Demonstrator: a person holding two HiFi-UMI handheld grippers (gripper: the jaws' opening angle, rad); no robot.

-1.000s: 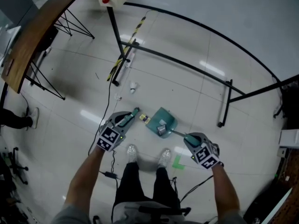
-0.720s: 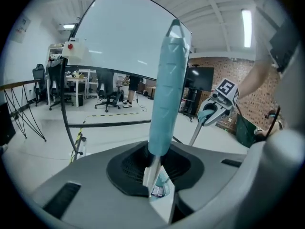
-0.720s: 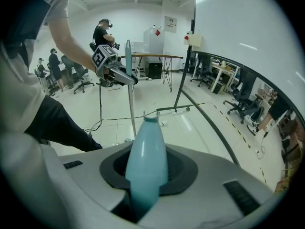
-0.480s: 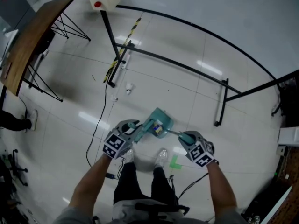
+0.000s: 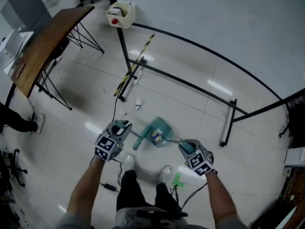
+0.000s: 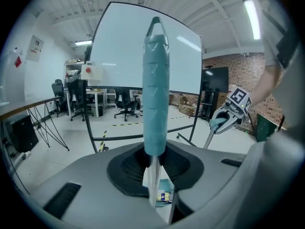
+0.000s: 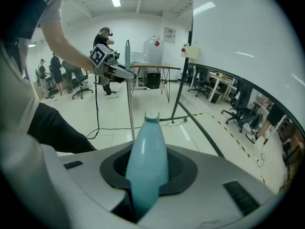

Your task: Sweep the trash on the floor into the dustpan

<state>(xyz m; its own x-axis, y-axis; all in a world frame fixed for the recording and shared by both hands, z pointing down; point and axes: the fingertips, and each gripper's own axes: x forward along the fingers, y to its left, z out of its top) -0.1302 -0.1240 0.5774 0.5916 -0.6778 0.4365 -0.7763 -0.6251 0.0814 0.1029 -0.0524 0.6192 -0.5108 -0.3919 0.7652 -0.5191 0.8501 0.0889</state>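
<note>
My left gripper (image 5: 123,126) holds the teal broom handle (image 6: 156,87), and its jaws are closing on it. The broom's thin rod slants down to its head (image 5: 137,142) by the teal dustpan (image 5: 161,128). A small yellow-and-blue piece of trash (image 5: 155,136) lies in the pan and shows below my left jaws (image 6: 165,196). My right gripper (image 5: 187,147) is shut on the dustpan handle (image 7: 145,168). A small white scrap (image 5: 138,103) lies on the floor beyond the pan. Each gripper appears in the other's view: the right gripper (image 6: 223,121), the left gripper (image 7: 114,69).
A black tubular stand (image 5: 190,86) crosses the floor ahead, with a box with a red button (image 5: 120,14) on its post. A wooden table (image 5: 45,42) stands at the left. A black cable (image 5: 114,109) runs past my shoes (image 5: 129,160). Green tape (image 5: 178,178) marks the floor.
The yellow-and-blue piece has gone from the floor at the pan's lip into the pan. My left gripper has risen and drawn left with the broom; the right has shifted slightly with the pan.
</note>
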